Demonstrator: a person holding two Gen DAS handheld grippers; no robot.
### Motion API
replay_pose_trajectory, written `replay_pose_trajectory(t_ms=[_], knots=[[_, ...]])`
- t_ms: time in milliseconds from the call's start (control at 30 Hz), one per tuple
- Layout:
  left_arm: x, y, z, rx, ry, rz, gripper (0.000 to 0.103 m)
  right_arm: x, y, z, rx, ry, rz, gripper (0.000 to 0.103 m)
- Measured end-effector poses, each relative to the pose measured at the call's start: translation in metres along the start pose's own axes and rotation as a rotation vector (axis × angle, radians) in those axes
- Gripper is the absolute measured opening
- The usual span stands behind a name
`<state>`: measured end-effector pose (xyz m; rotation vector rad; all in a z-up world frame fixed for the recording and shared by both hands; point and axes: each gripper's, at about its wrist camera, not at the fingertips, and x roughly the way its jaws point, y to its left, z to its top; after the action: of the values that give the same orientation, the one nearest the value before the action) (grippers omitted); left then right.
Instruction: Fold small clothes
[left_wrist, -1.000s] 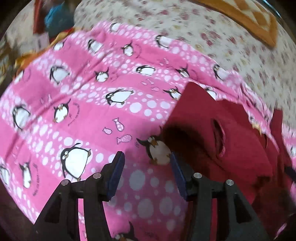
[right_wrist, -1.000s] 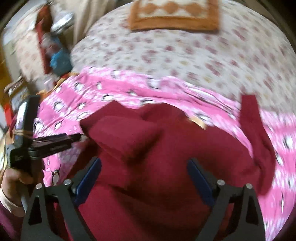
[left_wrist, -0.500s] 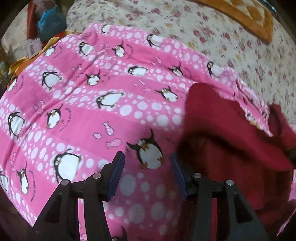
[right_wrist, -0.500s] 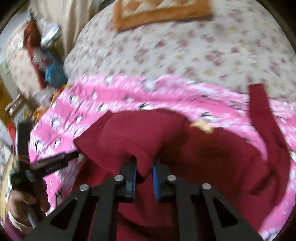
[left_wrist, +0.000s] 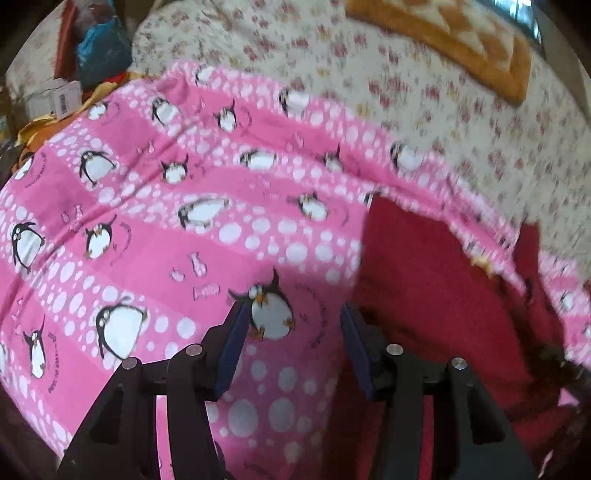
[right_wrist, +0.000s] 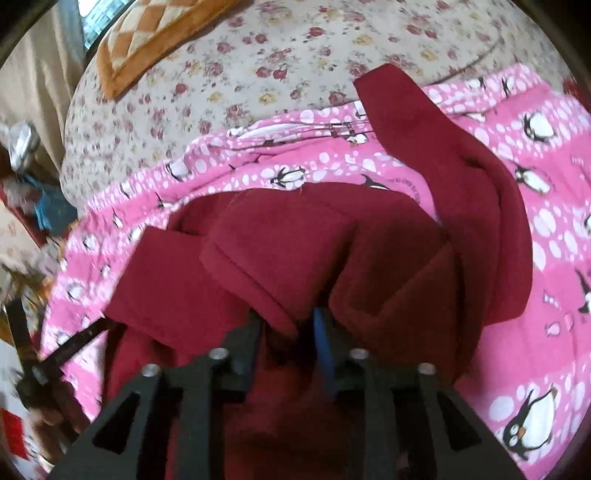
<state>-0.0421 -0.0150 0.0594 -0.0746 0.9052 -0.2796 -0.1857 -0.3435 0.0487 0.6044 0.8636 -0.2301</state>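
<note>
Garment (right_wrist: 280, 240): maroon, bunched on penguin blanket (left_wrist: 166, 240). Right gripper (right_wrist: 291, 325) fingers clenched on a fold; left gripper (left_wrist: 291, 325) released, empty. Risk: thick fold slipping free, layers bunching unevenly.

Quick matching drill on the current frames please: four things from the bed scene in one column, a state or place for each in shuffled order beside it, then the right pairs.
Things:
1. left hand-held gripper
2. right hand-held gripper
3. dark red garment
4. orange quilted mat

States or places:
A. lying on the pink penguin blanket
B. open over the blanket, holding nothing
C. far side of the floral bedsheet
D. shut on a fold of red cloth

Pairs: 1-B, 2-D, 3-A, 4-C
</note>
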Motion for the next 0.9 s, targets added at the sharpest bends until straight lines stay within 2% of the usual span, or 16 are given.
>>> replay_pose_trajectory(t_ms=[100,200,300,333,400,467,733,900], knots=[[-0.003,0.001,0.007,-0.022,-0.045,-0.020,0.031,0.002,0.023,0.001,-0.122,-0.019,-0.084,0.057],[0.013,-0.008,0.009,0.008,0.004,-0.012,0.031,0.014,0.033,0.010,-0.186,-0.008,-0.138,0.057],[0.032,-0.020,0.003,0.073,0.065,0.056,0.031,0.020,0.023,0.022,-0.177,-0.020,-0.211,0.057],[0.035,-0.022,0.001,0.085,0.077,0.073,0.031,0.014,0.013,0.025,-0.150,-0.049,-0.245,0.057],[0.038,-0.023,-0.002,0.093,0.090,0.085,0.031,0.000,-0.004,0.025,-0.104,-0.099,-0.294,0.057],[0.038,-0.022,-0.002,0.084,0.091,0.083,0.031,-0.008,-0.017,0.021,-0.087,-0.107,-0.338,0.057],[0.033,-0.013,0.000,0.016,0.087,0.044,0.031,-0.044,-0.041,0.020,-0.053,-0.102,-0.280,0.057],[0.028,-0.012,0.004,0.005,0.070,0.038,0.031,-0.073,-0.042,0.026,-0.032,-0.187,-0.290,0.076]])
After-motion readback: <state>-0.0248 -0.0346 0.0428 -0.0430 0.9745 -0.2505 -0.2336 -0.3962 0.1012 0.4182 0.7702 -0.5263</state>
